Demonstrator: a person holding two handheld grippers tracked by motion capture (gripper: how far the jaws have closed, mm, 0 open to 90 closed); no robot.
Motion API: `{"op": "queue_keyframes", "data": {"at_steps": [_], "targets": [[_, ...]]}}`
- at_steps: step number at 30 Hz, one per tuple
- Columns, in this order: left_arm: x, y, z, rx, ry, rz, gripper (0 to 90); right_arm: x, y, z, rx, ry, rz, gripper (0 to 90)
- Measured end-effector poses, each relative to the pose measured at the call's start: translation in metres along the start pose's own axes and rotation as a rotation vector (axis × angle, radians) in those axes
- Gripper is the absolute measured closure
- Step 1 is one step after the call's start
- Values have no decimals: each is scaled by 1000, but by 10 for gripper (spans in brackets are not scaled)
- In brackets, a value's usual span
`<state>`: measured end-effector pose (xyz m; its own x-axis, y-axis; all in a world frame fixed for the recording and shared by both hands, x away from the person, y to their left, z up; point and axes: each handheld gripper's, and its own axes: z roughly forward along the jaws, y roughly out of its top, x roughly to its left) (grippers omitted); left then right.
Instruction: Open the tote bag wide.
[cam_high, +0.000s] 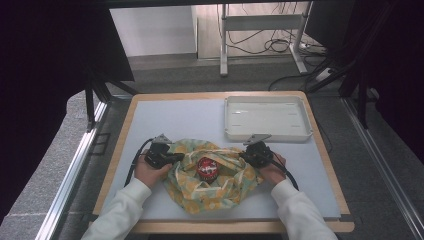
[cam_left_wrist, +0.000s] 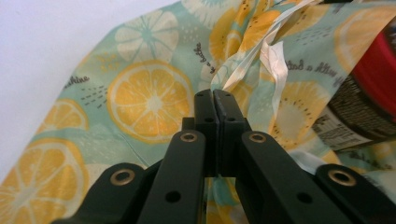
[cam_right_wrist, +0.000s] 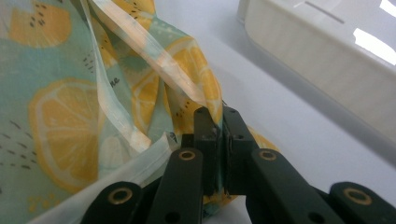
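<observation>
left gripper (cam_high: 176, 158): clamped on cloth (cam_high: 212, 182) edge, so the fabric is kept gathered | right gripper (cam_high: 244, 155): clamped on opposite edge | red-lidded jar (cam_high: 207, 168): held between the 2 grippers, cradled in the cloth | tray (cam_high: 267, 134): beyond the right gripper

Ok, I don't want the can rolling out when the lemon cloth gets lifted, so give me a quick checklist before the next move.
1. Left tool clamped on the lemon-print cloth: ok, jaws shut with fabric between them.
2. Right tool clamped on the cloth's other side: ok, fabric pinched.
3. Red-lidded can sits mid-cloth between both tools: ok.
4. Cloth fully wraps the can: not ok, the lid is exposed.
5. White tray free of the cloth: ok, apart.
6. Grip firm enough to lift: cannot tell.
</observation>
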<state>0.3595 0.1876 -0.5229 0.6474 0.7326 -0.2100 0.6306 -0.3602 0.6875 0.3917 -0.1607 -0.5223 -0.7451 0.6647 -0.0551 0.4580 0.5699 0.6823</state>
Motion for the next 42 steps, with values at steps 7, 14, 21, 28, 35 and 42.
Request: {"op": "queue_keyframes", "data": {"at_steps": [7,14,21,28,35,42], "targets": [[-2,-2,3,1,7,5,892,0,-1,1,-1,2,12,828],[-4,0,-9,-66,7,-13,641,-2,0,-6,-36,-12,31,616],[2,1,-33,-164,-20,-82,401,-7,8,-32,-152,32,111,392],[-1,3,-54,-207,-19,-65,332,-4,16,-59,-224,38,118,365],[-21,1,-79,-235,-2,-2,439,19,16,-90,-284,53,59,476],[-51,2,-85,-184,-35,102,843,45,16,-100,-240,133,-9,760]]}}
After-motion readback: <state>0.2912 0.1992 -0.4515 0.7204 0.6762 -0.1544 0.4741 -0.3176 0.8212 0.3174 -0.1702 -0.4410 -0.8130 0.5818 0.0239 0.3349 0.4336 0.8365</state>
